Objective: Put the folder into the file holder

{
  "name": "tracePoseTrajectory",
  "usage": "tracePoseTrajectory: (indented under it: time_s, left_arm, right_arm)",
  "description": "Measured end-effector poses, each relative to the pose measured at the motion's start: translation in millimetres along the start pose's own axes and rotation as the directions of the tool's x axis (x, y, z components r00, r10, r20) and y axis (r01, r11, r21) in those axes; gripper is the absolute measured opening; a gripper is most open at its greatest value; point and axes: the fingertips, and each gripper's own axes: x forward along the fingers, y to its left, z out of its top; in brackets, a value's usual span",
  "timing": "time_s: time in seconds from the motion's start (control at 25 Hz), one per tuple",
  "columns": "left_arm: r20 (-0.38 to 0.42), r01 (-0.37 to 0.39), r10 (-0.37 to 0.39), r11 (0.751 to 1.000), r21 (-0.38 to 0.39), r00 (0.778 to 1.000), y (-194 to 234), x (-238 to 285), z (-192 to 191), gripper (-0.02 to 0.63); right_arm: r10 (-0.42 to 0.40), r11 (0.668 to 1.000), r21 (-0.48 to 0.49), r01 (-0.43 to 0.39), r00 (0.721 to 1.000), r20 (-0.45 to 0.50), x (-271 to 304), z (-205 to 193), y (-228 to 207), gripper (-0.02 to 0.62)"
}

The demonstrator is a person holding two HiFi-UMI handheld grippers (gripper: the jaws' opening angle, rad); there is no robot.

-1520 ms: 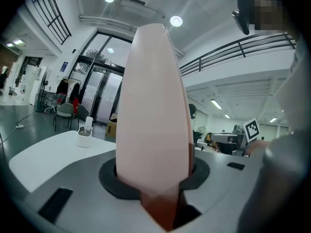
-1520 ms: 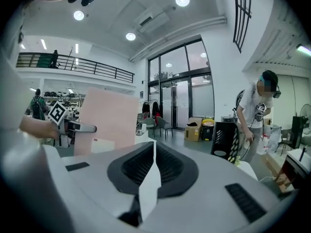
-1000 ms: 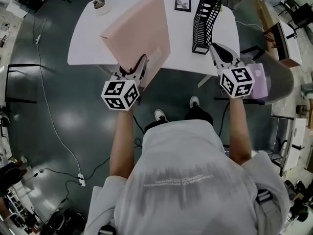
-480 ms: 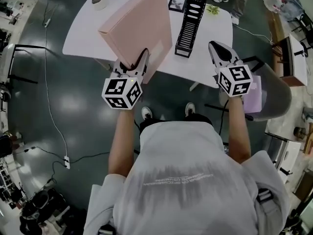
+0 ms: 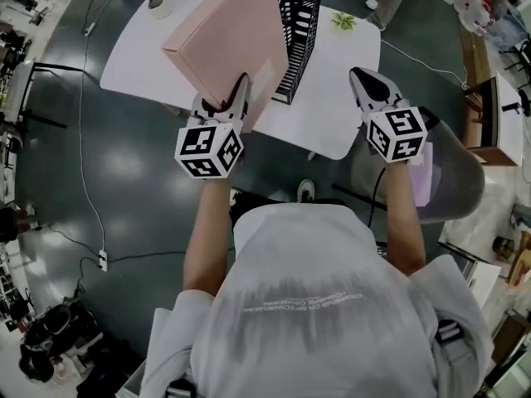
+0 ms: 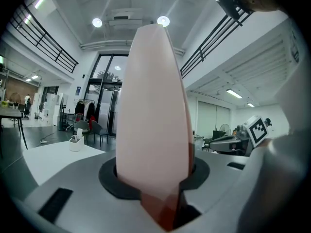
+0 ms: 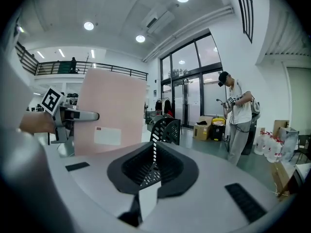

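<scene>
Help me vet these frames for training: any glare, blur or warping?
Head view: fisheye curves the table edge; soft glare patches on the floor. Left gripper view: the folder looms close and soft; ceiling lamps flare. Right gripper view: dark round corners, file holder fairly sharp.
</scene>
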Motion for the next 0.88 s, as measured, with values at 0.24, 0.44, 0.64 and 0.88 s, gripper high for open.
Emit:
tracePoseTrajectory:
  time_s: [0.24,0.44,0.64,0.88]
  left_arm:
    - [0.037,-0.037,0.037,0.999,-0.001,0.999,-12.1,31.0,7.3,0.160]
    - [0.059,-0.052,0.051,0.999,0.012,0.997,-15.9,57.3,14.3,0.161]
    - [0.075,-0.047,0.045,0.998,0.030,0.996,-16.2,82.8,11.8,0.161]
    - [0.098,-0.090,0.086,0.995,0.032,0.991,-14.3,105.5,2.7,0.161]
  right_arm:
    - [0.030,1.000,-0.001,-0.030,0.999,-0.009,3.3,-2.8,-17.7,0.037]
    - [0.032,0.999,0.013,-0.032,0.999,-0.017,8.6,-4.0,-30.3,0.037]
    - [0.014,0.999,0.030,-0.013,0.999,-0.037,17.8,-10.7,-41.2,0.037]
    - [-0.009,0.999,0.038,0.012,0.997,-0.083,20.9,-25.2,-54.3,0.037]
